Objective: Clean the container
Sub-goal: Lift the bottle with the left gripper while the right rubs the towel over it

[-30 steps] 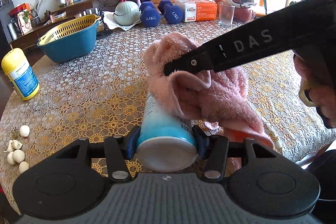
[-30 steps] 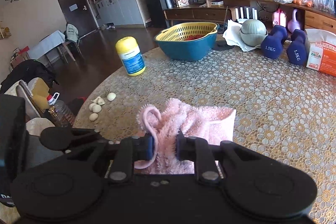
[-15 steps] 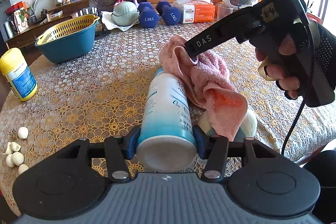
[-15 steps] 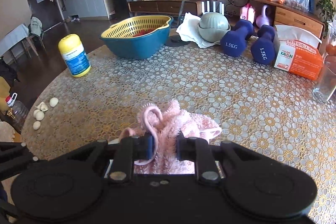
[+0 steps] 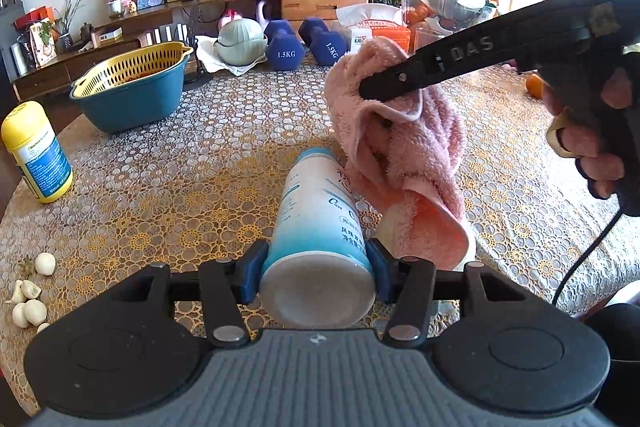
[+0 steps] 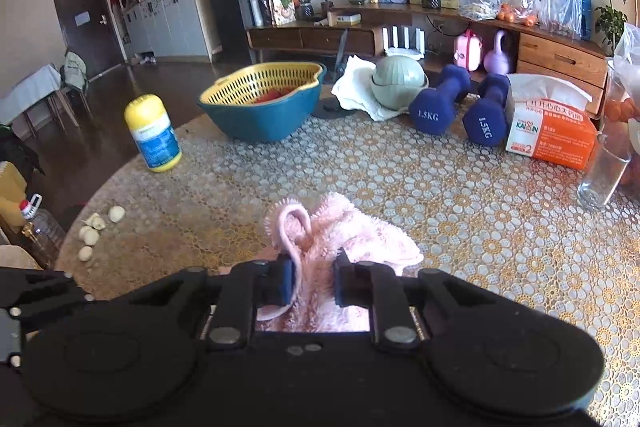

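A: Right, tally first; two blue dumbbells [image 6: 439, 105] at the far edge of the table [image 6: 460, 211]; one teal basin with a yellow strainer [image 6: 262, 107] near the far left edge; one yellow-capped jar [image 6: 153, 135] upright at the left edge; several garlic pieces [image 6: 91, 231] close to the near left edge.

B: Noted; and the container?

A: One container [image 5: 318, 223], a cylinder, white at the far end shading to blue at its base, printed label; held above the table towards its near edge, base facing the camera; left gripper [image 5: 316, 277] has its blue pads pinching it on both sides.

B: Cloths?

A: One pink towel [image 5: 404, 163], fluffy, bunched; right gripper [image 6: 314, 283] squeezes a fold of it; it hangs just beside the container's right side, touching near the far end.
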### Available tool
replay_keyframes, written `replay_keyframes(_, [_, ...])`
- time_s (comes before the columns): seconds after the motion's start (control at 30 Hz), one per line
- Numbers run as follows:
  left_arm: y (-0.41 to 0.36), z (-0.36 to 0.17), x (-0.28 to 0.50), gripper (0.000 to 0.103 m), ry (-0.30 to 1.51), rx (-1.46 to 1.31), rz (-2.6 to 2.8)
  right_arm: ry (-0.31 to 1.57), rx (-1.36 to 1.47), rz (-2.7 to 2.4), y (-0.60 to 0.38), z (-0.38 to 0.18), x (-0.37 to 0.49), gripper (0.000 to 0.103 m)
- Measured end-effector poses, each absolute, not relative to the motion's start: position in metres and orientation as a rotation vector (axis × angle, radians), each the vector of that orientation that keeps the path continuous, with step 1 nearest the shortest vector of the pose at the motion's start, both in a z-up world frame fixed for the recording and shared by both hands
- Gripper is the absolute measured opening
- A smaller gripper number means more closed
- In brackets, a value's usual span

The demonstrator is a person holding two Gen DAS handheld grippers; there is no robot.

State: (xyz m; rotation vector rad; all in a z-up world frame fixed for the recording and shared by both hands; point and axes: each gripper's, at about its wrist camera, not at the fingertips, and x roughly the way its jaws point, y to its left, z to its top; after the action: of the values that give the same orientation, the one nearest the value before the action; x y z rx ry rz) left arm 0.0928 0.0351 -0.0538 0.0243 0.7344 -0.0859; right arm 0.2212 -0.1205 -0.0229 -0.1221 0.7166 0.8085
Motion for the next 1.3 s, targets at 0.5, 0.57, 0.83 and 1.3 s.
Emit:
replay_keyframes(0.5, [0.020, -0.034, 0.088, 0.052, 0.670, 0.053, -0.099, 0.619, -0.071, 1.083, -0.143, 0.032, 0.161, 0.017])
replay_keyframes(0.57, [0.020, -0.031, 0.087, 0.052, 0.663, 0.055, -0.106, 0.622, -0.082, 1.113, -0.139, 0.032, 0.155, 0.017])
replay_keyframes(0.83, [0.008, -0.024, 0.086, 0.052, 0.640, 0.101, -0.137, 0.650, -0.117, 1.109, -0.128, 0.018, 0.154, 0.017])
replay_keyframes(1.3, [0.014, -0.011, 0.104, 0.052, 0.622, 0.100, -0.183, 0.700, -0.166, 0.963, -0.124, -0.015, 0.206, 0.017])
